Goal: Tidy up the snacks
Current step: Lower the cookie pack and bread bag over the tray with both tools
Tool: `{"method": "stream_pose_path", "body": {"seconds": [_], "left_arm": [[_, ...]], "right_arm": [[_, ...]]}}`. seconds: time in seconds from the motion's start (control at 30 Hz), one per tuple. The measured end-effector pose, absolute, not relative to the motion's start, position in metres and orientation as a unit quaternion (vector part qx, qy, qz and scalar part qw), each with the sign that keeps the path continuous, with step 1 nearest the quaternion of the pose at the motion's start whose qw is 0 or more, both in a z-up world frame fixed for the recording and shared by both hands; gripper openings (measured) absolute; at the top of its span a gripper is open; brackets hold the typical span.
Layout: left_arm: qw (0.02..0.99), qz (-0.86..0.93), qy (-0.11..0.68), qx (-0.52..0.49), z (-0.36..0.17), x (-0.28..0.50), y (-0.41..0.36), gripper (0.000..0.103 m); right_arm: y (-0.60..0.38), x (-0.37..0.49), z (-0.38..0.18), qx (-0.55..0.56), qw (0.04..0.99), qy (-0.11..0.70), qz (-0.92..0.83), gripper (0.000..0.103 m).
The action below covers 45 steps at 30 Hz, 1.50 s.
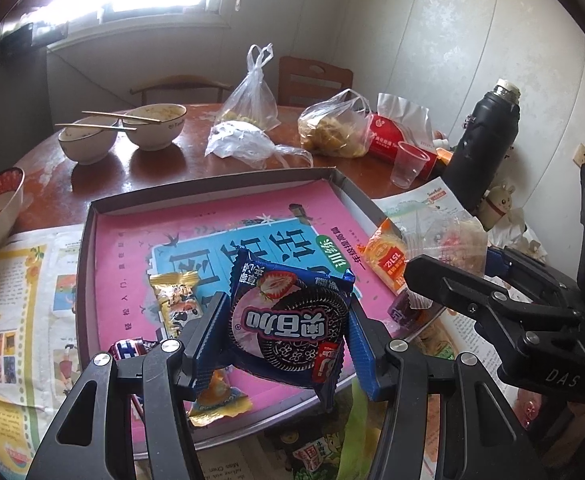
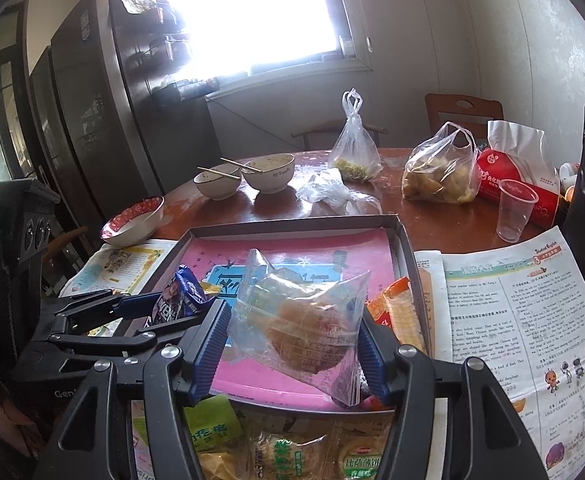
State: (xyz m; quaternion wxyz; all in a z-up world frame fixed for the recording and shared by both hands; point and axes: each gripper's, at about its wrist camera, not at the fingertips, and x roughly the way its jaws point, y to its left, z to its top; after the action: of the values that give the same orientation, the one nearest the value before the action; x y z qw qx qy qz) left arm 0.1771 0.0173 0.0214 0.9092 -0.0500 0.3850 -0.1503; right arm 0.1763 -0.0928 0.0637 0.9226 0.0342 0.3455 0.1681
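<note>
Your left hand-held gripper [image 1: 288, 328] is clamped on the blue cookie pack [image 1: 290, 324], held above the near half of the tray [image 1: 220, 186]. Your right hand-held gripper [image 2: 294, 332] is clamped on the clear pastry bag [image 2: 298, 320], also over the tray, right of centre. Step looks like carry-to-tray, both loads airborne. Next: lower each onto bare pink liner, then release. Watch the gold candy [image 1: 176, 300] and yellow wrapper [image 1: 218, 400] under your left load, and the orange packet [image 2: 396, 312] on the right wall. More snacks wait near the tray on the tabletop [image 2: 444, 224]. The plastic cup [image 2: 514, 210] and bowls [image 2: 244, 178] sit far, clear of you.
</note>
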Motion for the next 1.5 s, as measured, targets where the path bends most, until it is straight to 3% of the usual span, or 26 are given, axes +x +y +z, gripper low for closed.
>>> {"method": "stream_pose_path", "body": {"seconds": [1.5], "left_arm": [[0.897, -0.150, 0.416, -0.009, -0.011, 0.198, 0.001, 0.058]], "right_arm": [[-0.097, 0.216, 0.022, 0.048, 0.900, 0.405, 0.155, 0.060]]}}
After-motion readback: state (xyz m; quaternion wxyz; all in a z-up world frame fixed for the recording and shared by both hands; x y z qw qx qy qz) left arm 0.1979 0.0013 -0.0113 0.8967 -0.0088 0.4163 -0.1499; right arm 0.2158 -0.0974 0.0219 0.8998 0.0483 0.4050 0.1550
